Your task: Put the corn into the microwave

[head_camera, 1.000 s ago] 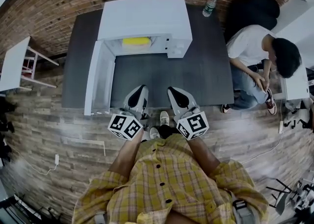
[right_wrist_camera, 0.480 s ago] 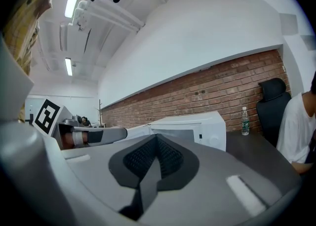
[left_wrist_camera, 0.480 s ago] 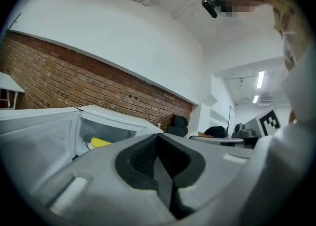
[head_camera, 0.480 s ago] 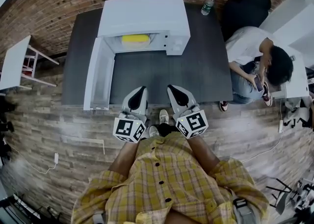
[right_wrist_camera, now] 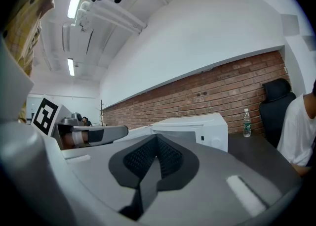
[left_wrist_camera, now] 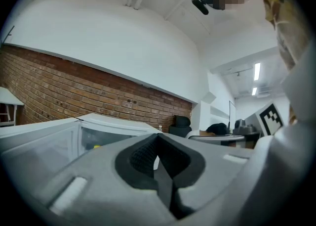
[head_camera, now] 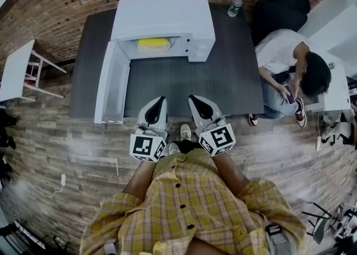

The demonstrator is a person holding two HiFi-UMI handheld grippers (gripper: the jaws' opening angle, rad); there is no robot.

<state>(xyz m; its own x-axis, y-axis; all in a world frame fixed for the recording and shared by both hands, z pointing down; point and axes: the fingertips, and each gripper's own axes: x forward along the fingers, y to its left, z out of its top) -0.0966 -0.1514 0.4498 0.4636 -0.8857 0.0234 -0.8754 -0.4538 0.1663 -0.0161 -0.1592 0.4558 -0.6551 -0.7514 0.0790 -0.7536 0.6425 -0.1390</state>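
1. The corn [head_camera: 153,42] lies inside the open cavity of the white microwave [head_camera: 164,17], which stands at the far side of the dark table [head_camera: 223,81].
2. The microwave door [head_camera: 110,83] is swung wide out to the left, reaching toward the table's near edge.
3. The left claw [head_camera: 158,105] is held over the near edge of the table, its jaws pressed together with nothing between them; the left gripper view shows the two dark pads meeting at a seam.
4. The right claw [head_camera: 196,104] sits just beside it, also over the near edge, jaws likewise closed and empty.
5. Both claws point toward the microwave and are well apart from the corn.
6. In the left gripper view a small yellow patch [left_wrist_camera: 96,146] shows in the microwave's opening; it is probably the corn, though too small to be sure.
7. A water bottle [head_camera: 236,4] stands at the table's far right corner, upright, apart from the microwave.
8. A seated person [head_camera: 284,58] in a white shirt is at the table's right side, in front of a black chair [head_camera: 284,8].
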